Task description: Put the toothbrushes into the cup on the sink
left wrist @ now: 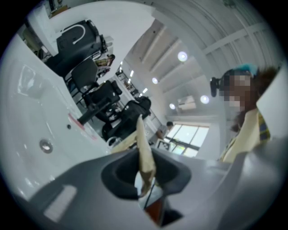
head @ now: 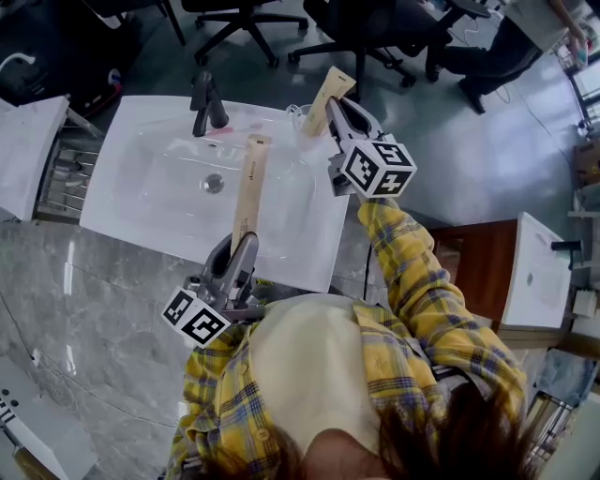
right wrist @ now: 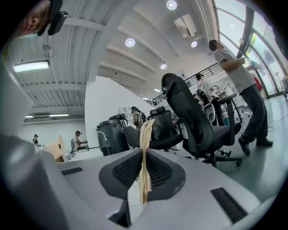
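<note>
I hold two toothbrushes in flat tan paper packs. My left gripper is shut on the lower end of one toothbrush pack, which points up over the white sink. In the left gripper view the pack stands clamped between that gripper's pads. My right gripper is shut on the other pack above the sink's back right corner. That pack runs thin and upright between the right gripper's pads. A clear cup stands just left of the right gripper, and the cup shows faintly beyond the left pack.
A black faucet rises at the sink's back edge, with the drain in the basin's middle. A metal rack sits left of the sink. Office chairs stand behind, and a second small sink is at the right.
</note>
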`<state>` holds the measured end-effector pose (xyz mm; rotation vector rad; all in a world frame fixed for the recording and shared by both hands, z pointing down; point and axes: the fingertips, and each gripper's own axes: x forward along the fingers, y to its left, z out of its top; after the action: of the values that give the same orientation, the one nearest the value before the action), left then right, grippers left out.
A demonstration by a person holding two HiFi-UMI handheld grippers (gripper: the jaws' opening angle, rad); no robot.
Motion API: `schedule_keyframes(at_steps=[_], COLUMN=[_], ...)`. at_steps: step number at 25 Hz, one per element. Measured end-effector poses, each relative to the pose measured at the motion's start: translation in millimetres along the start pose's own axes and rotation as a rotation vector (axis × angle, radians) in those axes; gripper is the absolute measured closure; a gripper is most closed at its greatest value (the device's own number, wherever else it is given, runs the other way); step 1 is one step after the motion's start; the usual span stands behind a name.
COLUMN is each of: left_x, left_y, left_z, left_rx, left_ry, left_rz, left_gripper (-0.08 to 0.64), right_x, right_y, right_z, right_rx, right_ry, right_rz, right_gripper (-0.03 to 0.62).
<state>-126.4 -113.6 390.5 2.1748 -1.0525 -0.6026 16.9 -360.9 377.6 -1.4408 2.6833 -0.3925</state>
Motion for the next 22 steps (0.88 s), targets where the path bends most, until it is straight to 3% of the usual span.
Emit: schedule_keyframes(at_steps=[11,15,22], left_x=[4.3,8.6,21.1], left_y=[-0.8,-1.8,-4.6], left_z=[-1.6,-3.4,-5.6], left_rx=[-0.018,-0.024,-0.034], left_ry=[0.016,0.023,0.046], left_rz=[-0.027,-0.045,-0.086], left_gripper=[0.508,0.508,0.508], right_x=[-6.3,-12.9,-33.9], right_y=[-5.8,-6.8,-12.8], right_z=[-17.2,-17.5,-17.6], right_rx=[-0.011,-0.007,0.010], right_ry=[0.110,0.126,0.158], right_rz=[-0.013,0.000,-0.011], right_gripper=[0.564,0.465,0.400])
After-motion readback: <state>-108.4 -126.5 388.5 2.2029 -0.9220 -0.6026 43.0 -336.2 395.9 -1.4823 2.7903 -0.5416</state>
